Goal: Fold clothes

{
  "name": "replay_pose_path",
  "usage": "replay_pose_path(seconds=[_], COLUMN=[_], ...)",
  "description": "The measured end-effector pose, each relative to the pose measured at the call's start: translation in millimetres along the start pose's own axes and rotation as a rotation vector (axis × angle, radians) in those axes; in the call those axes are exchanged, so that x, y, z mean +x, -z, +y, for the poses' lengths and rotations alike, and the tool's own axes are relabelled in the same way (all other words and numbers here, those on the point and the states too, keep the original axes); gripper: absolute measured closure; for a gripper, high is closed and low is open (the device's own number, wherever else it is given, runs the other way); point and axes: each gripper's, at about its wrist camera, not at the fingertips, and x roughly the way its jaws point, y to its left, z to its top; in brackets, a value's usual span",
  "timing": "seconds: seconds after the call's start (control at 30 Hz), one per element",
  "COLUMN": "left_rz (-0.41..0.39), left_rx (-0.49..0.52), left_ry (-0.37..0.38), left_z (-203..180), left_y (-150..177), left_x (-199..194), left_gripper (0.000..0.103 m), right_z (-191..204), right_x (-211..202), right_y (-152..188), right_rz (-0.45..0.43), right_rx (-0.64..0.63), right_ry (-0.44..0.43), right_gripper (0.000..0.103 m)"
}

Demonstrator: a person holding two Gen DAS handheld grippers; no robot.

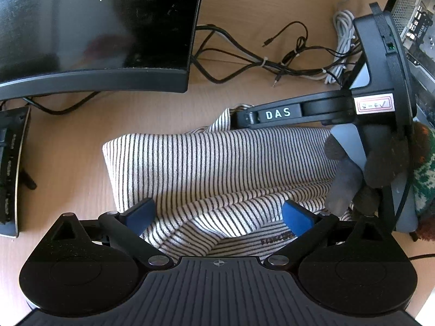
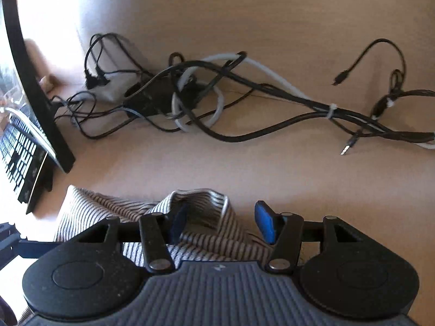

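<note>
Our left gripper [image 1: 217, 217] and right gripper [image 2: 221, 222] both stand open over the half-folded striped shirt [image 1: 217, 163] on the bench [image 2: 217, 174], holding nothing; loose cables [image 2: 244, 114] beyond could snag a sleeve.

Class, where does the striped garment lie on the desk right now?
In the left wrist view the striped garment lies bunched on the wooden desk, just below the curved monitor and in front of the tangled cables.
</note>
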Motion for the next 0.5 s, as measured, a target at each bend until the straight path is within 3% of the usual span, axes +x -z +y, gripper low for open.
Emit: replay_pose_path(seconds=[0.03, 0.13, 0.2, 0.4, 0.5], left_rz=[0.0, -0.001, -0.002, -0.018, -0.06], left_rx=[0.0, -0.001, -0.002, -0.039, -0.074], left_ry=[0.0, -0.001, 0.0, 0.023, 0.063], left_z=[0, -1, -1, 3, 12], left_y=[0, 0, 1, 1, 7], left_x=[0, -1, -1, -14, -35], left_gripper=[0.0, 0.0, 0.0, 0.0, 0.0], right_z=[0, 0, 0, -1, 1], right_x=[2, 3, 0, -52, -88], right_y=[0, 0, 0, 2, 23], right_rz=[0.004, 0.006, -0.001, -0.094, -0.122], right_rx=[0.001, 0.006, 0.005, 0.109, 0.184], right_ry=[-0.005, -0.019, -0.02, -0.125, -0.197], right_gripper=[0.052, 0.071, 0.096, 0.099, 0.099])
